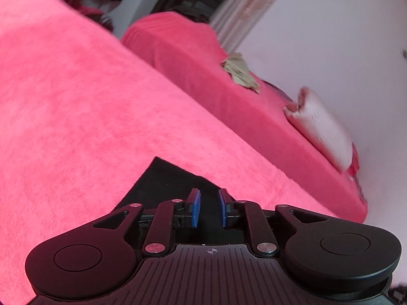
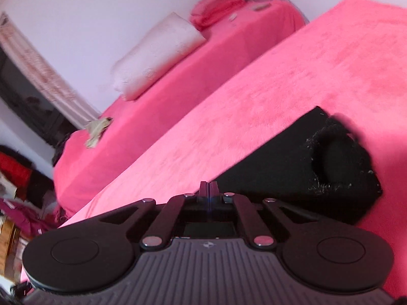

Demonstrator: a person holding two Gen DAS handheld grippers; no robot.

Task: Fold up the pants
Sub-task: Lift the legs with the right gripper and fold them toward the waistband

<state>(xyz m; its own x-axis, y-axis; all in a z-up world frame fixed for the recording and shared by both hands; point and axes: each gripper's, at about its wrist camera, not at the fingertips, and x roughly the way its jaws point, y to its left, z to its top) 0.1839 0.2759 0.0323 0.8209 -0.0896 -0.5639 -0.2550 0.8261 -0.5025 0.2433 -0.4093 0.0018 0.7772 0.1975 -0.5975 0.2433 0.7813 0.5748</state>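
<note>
Our left gripper (image 1: 209, 207) hovers part-open over the black fabric pants (image 1: 162, 185), gripping nothing. Our right gripper (image 2: 209, 190) is pressed closed beside the pants (image 2: 292, 167) on the pink plush bedspread (image 2: 279, 81); whether it pinches fabric, we cannot tell.

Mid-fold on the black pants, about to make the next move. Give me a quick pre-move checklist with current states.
1. Left gripper open, ready to grasp: ok.
2. Left gripper over the pants: ok, fabric lies under its fingers.
3. Right gripper shut: ok.
4. Right gripper actually pinching pants: cannot tell, contact hidden behind its fingers.
5. Pants lying flat: not ok, the end on the right is bunched.
6. Pink blanket around pants free of clutter: ok.
</note>
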